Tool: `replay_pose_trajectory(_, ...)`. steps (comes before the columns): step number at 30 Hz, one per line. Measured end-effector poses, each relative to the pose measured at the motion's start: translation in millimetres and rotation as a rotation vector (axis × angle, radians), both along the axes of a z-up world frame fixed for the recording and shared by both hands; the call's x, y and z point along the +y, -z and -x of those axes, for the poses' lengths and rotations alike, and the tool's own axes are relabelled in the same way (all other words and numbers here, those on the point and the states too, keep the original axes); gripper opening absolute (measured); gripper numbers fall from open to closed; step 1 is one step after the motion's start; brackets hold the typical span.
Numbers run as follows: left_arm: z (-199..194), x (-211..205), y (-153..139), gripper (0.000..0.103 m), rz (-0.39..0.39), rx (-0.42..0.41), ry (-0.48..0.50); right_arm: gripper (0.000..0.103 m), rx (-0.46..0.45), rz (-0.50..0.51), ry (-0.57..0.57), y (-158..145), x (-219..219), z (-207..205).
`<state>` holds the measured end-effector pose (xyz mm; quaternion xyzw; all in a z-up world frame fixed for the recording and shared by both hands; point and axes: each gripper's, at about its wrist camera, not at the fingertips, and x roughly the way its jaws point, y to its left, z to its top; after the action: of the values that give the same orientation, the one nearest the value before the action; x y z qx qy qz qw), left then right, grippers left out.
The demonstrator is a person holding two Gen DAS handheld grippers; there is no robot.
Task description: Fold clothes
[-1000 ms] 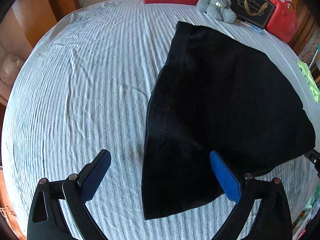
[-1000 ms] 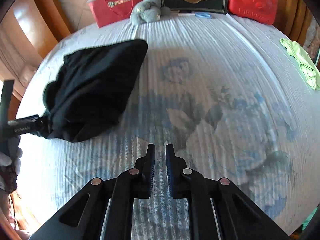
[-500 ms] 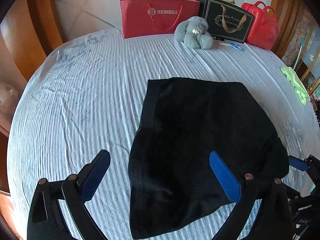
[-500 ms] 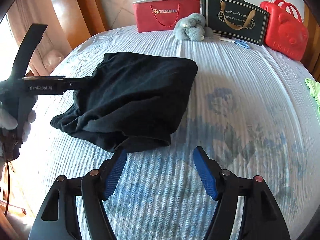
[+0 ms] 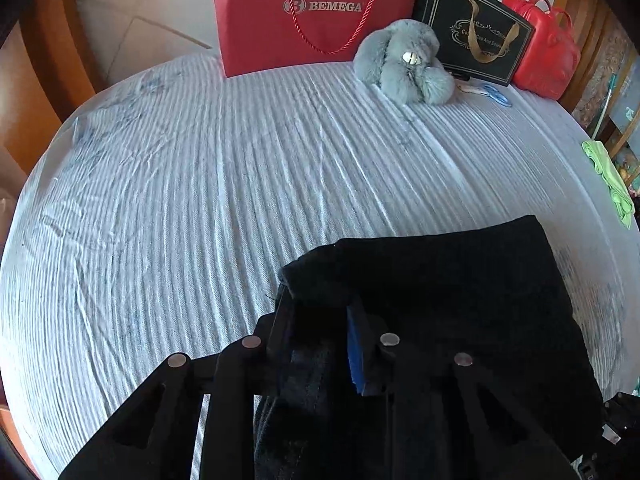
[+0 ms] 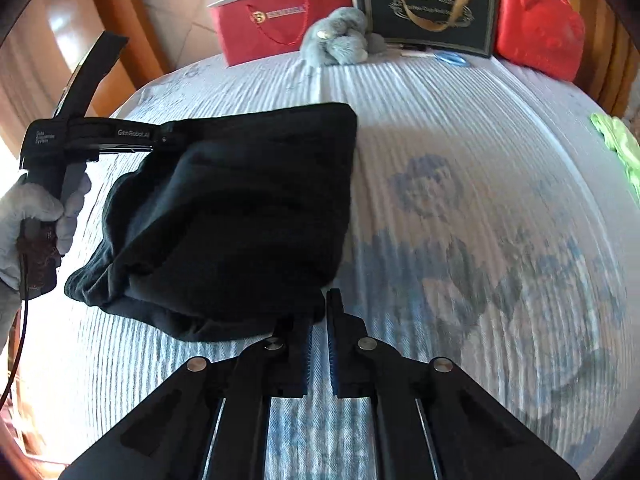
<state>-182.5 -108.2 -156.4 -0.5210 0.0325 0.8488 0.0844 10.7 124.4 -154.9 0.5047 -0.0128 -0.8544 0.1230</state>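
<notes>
The black garment [image 6: 240, 216] now lies bunched at nine o'clock on the striped bed [image 5: 200, 200], no longer spread flat. The left tool [image 5: 320, 320] is closing on its corner; the right tool [image 6: 319, 344] has pressed together at its hem, so I judge a fold begins. Gift bags [image 5: 316, 20] line the headboard at twelve.

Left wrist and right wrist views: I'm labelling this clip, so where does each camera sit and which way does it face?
Left wrist: on the left gripper, tilted down over the bed toward the bags at the wall; its jaws are closing on the black garment.
Right wrist: on the right gripper, angled down likewise; jaws shut at the garment's near edge, grip unclear; left gripper and gloved hand show.
Shared: garment, red bag, grey plush toy.
</notes>
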Motion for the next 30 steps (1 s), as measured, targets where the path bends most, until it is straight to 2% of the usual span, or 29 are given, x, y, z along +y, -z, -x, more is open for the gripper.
replay_pose_trajectory(1,0,0,1,0.025,0.008,0.006,-0.008,0.002,-0.027,-0.013,0.019,6,6,-3)
replay_pose_trajectory(3,1,-2,2,0.046,0.019,0.015,-0.022,0.000,-0.036,-0.001,0.042,7,19,-9)
replay_pose_trajectory(5,0,-7,-5,0.050,0.000,0.008,-0.028,0.002,-0.012,0.053,0.053,-8,31,-16)
replay_pose_trajectory(7,-11,-11,-19,0.059,-0.023,0.023,-0.012,0.004,0.032,0.107,0.036,-29,36,-22)
replay_pose_trajectory(8,-21,-12,-28,0.074,-0.034,0.034,0.005,0.010,0.046,0.133,0.012,-40,36,-24)
replay_pose_trajectory(9,-31,-12,-35,0.080,-0.043,0.040,0.024,0.016,0.059,0.147,-0.017,-49,33,-25)
replay_pose_trajectory(11,-53,-6,-44,0.080,-0.053,0.036,0.069,0.059,0.093,0.145,-0.075,-64,24,-29)
replay_pose_trajectory(12,-64,-3,-45,0.080,-0.055,0.030,0.084,0.063,0.110,0.149,-0.094,-70,21,-30)
replay_pose_trajectory(15,-88,2,-42,0.080,-0.066,0.016,0.101,0.061,0.169,0.157,-0.098,-82,12,-27)
replay_pose_trajectory(17,-96,3,-36,0.080,-0.028,0.019,0.085,0.045,0.184,0.161,-0.106,-85,1,-15)
replay_pose_trajectory(20,-103,-3,-24,0.080,-0.007,-0.006,0.060,0.044,0.176,0.170,-0.153,-78,-19,4)
replay_pose_trajectory(24,-107,-20,3,0.080,0.054,-0.059,0.011,0.044,0.051,0.116,-0.212,-35,-38,16)
replay_pose_trajectory(25,-107,-26,10,0.080,0.050,-0.075,-0.003,0.044,0.014,0.103,-0.218,-24,-38,14)
replay_pose_trajectory(27,-108,-37,17,0.085,-0.003,-0.088,-0.025,0.041,-0.002,0.079,-0.236,-14,-33,6)
replay_pose_trajectory(30,-109,-43,10,0.085,-0.022,-0.095,-0.035,0.039,-0.042,0.063,-0.246,-18,-26,5)
